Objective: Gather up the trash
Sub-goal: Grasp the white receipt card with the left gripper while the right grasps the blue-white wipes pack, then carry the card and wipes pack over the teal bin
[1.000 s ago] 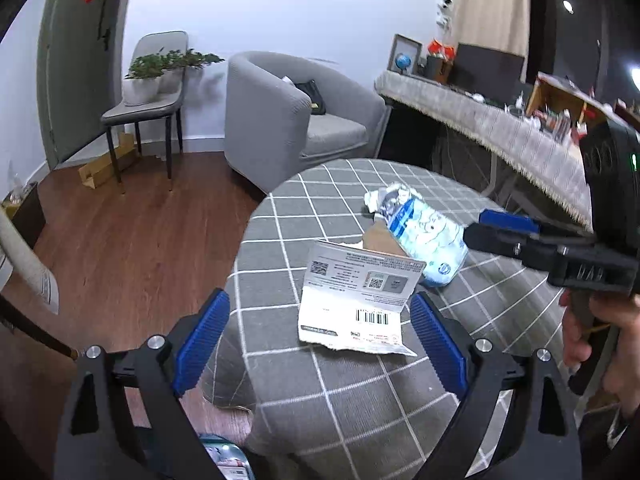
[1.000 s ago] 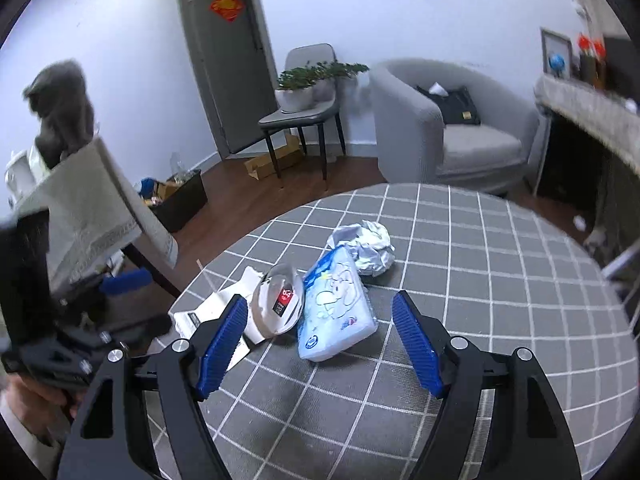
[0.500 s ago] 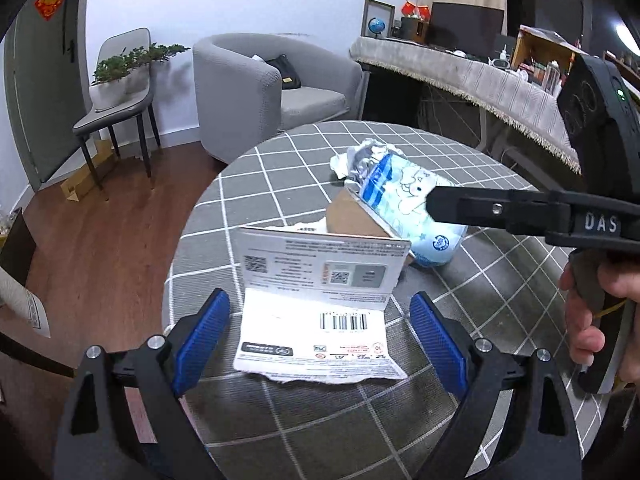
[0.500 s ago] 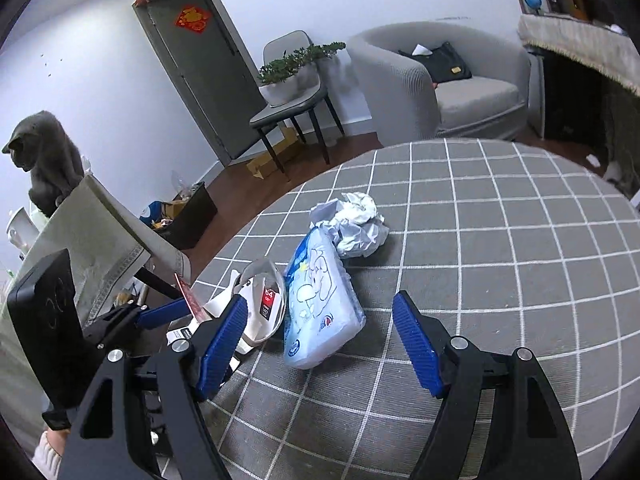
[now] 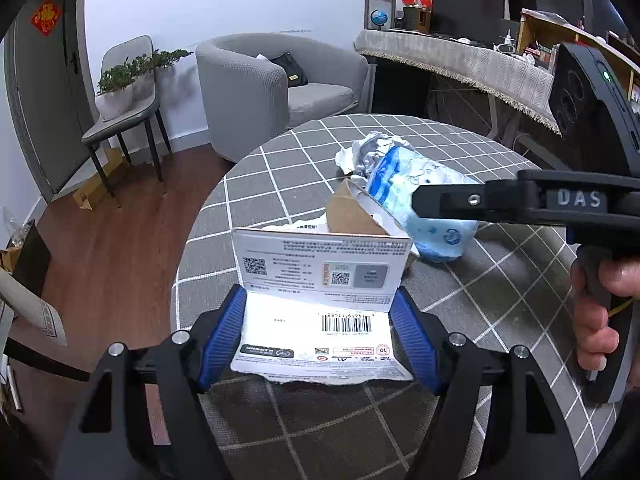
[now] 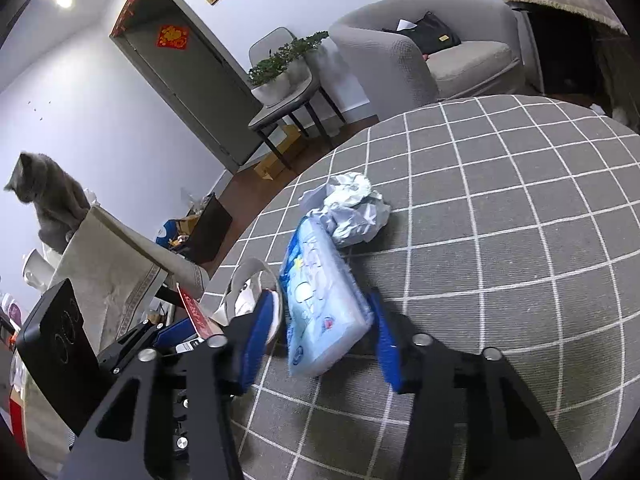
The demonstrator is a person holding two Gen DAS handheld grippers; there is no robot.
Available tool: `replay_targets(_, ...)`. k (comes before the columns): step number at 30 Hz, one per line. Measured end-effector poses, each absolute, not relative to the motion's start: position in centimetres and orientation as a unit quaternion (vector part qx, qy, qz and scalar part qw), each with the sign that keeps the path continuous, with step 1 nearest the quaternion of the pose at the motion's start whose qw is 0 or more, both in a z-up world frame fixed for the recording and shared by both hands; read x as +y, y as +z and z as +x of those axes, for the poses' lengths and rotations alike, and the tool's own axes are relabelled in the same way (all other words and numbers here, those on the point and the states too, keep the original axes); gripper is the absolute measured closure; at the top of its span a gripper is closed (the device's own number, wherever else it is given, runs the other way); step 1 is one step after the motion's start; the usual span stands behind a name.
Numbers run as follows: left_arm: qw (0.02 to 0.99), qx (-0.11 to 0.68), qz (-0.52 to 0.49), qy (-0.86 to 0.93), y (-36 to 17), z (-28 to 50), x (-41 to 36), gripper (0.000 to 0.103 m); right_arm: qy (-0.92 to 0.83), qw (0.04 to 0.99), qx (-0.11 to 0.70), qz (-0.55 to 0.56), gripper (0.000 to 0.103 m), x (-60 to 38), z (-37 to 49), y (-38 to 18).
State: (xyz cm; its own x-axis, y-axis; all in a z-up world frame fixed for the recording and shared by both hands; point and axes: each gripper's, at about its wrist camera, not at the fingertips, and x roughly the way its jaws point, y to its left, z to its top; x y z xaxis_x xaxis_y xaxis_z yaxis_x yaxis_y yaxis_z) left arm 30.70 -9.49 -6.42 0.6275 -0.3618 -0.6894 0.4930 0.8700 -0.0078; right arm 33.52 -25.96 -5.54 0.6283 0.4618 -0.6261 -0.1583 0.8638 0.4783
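Left gripper (image 5: 318, 334): blue pads pressed against both side edges of the torn white carton flap (image 5: 320, 316), pinching it, probably to lift it off flat.
Right gripper (image 6: 326, 334): jaws closed around the near end of the blue tissue pack (image 6: 320, 300), gripping it.
Crumpled paper (image 6: 352, 210): touching the pack's far end, untouched.
Table (image 6: 520, 240): round, grey checked cloth; all trash lay on it, clustered together.
Bin: none in view.
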Motion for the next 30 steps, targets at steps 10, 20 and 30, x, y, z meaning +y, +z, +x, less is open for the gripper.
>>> replay_targets(10,0.909,0.317,0.142,-0.232,-5.0,28.1,-10.4,0.027,0.171,0.902,0.375,0.127,0.088,-24.5,32.8,-3.3)
replay_targets(20,0.913,0.3,0.185,-0.206,-4.5,26.5,-10.1,0.027,0.166,0.915,0.354,0.103,0.09,-23.9,32.4,-1.9)
replay_targets(30,0.907,0.323,0.177,-0.205,-4.9,26.4,-7.9,0.027,0.175,0.915,0.352,0.095,0.09,-21.7,32.6,-1.7)
